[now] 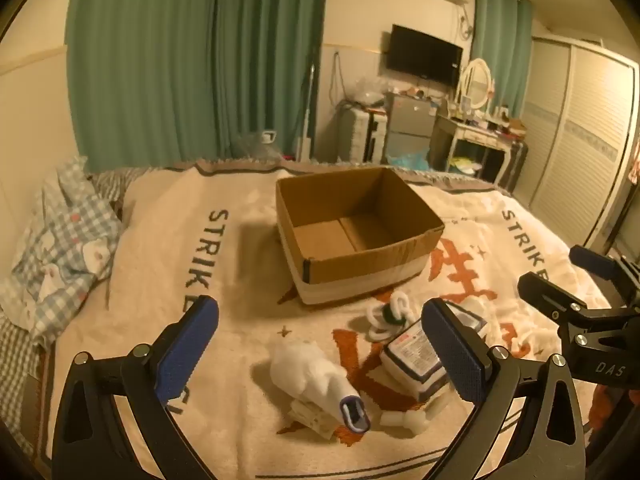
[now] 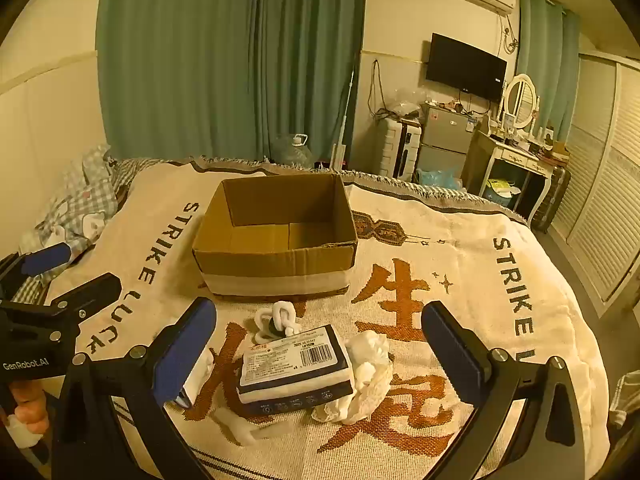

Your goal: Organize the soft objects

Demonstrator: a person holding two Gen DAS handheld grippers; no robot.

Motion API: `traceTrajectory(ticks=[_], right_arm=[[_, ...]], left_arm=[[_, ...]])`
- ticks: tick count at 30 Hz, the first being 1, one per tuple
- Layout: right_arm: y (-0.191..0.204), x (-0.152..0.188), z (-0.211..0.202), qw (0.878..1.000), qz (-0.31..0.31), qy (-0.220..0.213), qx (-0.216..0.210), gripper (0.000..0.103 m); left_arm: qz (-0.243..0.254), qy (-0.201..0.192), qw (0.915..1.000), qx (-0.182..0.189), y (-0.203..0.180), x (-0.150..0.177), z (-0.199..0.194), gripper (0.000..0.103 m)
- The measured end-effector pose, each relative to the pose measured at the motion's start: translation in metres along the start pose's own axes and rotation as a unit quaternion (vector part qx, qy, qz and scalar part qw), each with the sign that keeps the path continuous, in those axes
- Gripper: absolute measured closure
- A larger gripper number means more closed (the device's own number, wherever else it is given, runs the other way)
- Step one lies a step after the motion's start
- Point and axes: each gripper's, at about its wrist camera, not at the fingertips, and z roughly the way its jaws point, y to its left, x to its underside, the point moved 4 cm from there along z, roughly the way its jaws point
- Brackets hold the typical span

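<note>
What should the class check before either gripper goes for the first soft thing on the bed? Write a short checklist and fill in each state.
1. Left gripper open, nothing between its jaws: ok.
2. Right gripper open, nothing between its jaws: ok.
3. Cardboard box empty, top open: ok.
4. Wrapped pack in front of the right gripper, nothing lying on it: ok.
5. White sock lying free before the left gripper: ok.
6. Crumpled white cloth clear of the pack: not ok, it touches it.

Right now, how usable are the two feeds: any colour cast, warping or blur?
Left wrist view: amber cast, fisheye bending at the edges, cardboard box sharp, white sock slightly soft. Right wrist view: same cast and warping, wrapped pack label crisp.
</note>
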Motion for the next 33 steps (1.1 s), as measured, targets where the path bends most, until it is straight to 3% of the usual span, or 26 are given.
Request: traceTrajectory(ticks=[33], right_arm=[[-0.0004,0.0036,0.0038,1.000,0.002,0.015,-0.002,0.000]], left_arm=[[-0.004,0.005,1.0000,0.005,-0.0040,0.0026,0.0024,0.000]])
